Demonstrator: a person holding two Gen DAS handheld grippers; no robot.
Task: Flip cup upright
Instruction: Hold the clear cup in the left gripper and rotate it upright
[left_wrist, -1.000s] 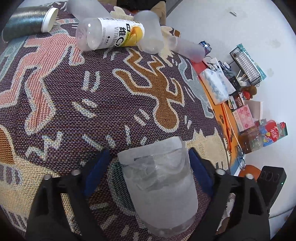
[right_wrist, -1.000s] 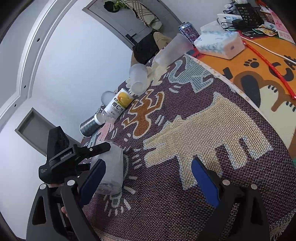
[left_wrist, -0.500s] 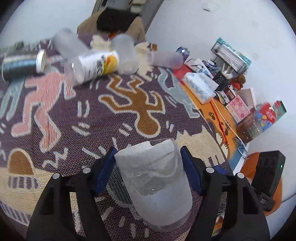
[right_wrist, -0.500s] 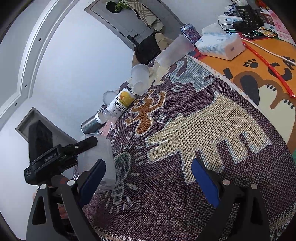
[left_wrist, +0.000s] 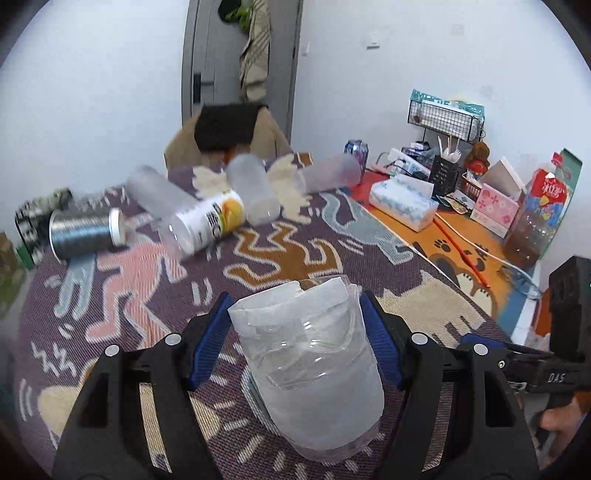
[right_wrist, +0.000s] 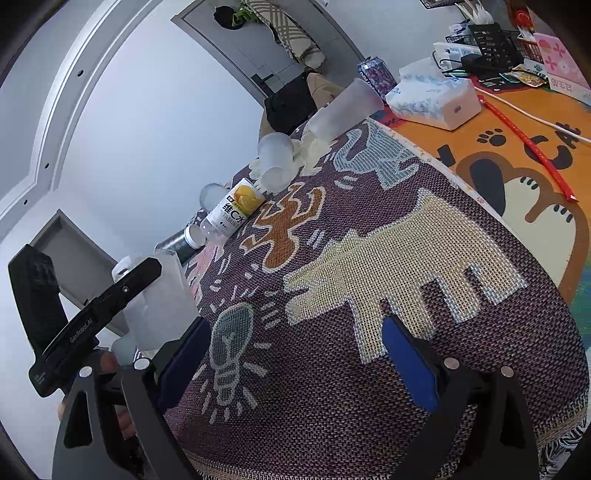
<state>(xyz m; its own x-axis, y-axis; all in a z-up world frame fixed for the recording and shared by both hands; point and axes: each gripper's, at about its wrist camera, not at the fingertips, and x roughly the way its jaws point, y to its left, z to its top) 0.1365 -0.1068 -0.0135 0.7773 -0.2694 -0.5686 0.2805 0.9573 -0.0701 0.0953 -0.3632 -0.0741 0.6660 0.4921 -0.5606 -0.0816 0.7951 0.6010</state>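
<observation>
L gripper (left_wrist: 295, 332) is clamped on the frosted cup (left_wrist: 314, 376), 2 blue pads (left_wrist: 207, 343) pressed to either side of it near the rim end. Cup is lifted off the woven rug (left_wrist: 155, 280), held above its bulb motif (right_wrist: 231, 332), tilted w/ the far end up; which end is the mouth I can't tell. From the R wrist view the same cup (right_wrist: 159, 306) sits at far left, partly behind the L gripper's black arm. R gripper (right_wrist: 295, 354) has its fingers spread wide w/ nothing between them, low over the rug near the cream animal shape (right_wrist: 399, 266), well apart from the cup. At the rug's far end: a vitamin bottle (left_wrist: 207, 225) lying on its side, a dark can (left_wrist: 85, 232) w/ white lid beside it, and 3 more frosted cups (left_wrist: 255, 192) lying nearby. Tissue box (left_wrist: 402, 199) rests on the orange mat (left_wrist: 469, 240) to the right.
</observation>
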